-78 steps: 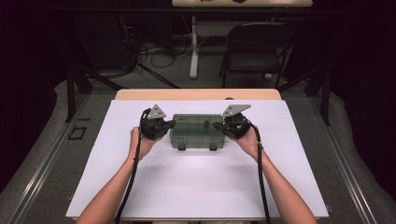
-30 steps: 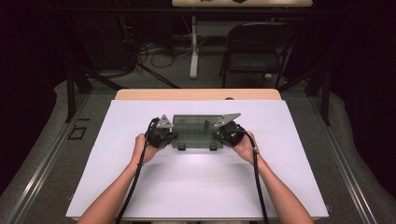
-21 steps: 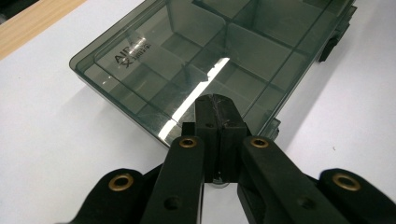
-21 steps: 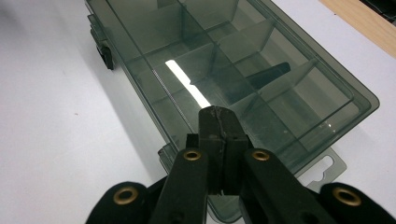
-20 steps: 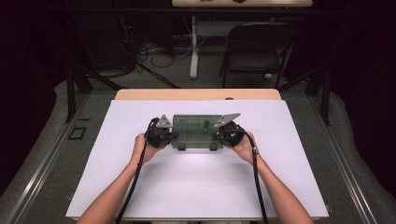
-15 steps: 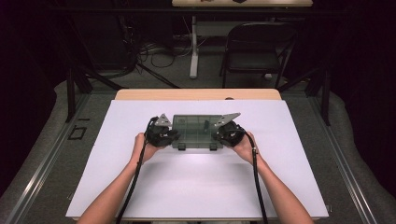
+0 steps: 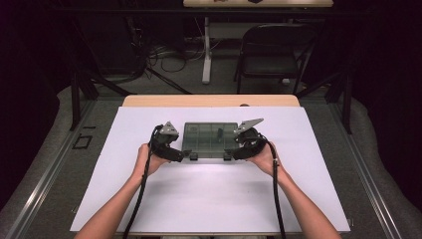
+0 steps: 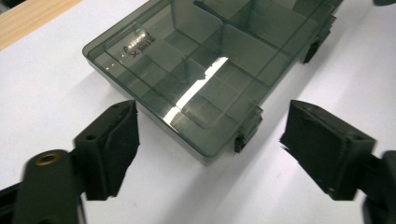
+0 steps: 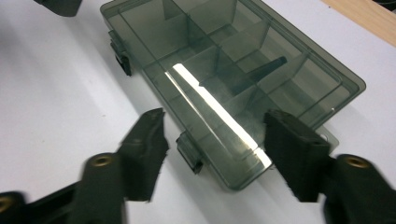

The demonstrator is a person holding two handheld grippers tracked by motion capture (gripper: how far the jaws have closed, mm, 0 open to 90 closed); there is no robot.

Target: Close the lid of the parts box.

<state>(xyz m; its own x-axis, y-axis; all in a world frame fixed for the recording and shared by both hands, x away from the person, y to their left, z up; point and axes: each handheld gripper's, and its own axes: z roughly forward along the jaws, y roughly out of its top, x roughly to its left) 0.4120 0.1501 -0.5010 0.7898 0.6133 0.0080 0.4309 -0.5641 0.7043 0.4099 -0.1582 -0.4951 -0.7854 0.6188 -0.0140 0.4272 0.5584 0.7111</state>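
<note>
A: Where does the box (image 7: 210, 140) sit?

B: Flat on the white surface (image 7: 209, 199), lid down, with its two latches on the near edge. The left hand-held gripper (image 7: 185, 155) is at the near left corner and the right hand-held gripper (image 7: 230, 154) at the near right one.

A: Are they holding it?

B: No. Both have just been opening. In the left gripper view the jaws stand apart around the corner latch (image 8: 246, 131) without pressing it; in the right gripper view the other latch (image 9: 189, 153) sits between the spread jaws, also untouched.

A: So how should the latches be handled?

B: I'd judge each needs a pad hooked under its tab, lifting both evenly so the box doesn't slide or tip. There's a small dark piece (image 9: 266, 70) inside one compartment; keep the box level so it stays put.
</note>
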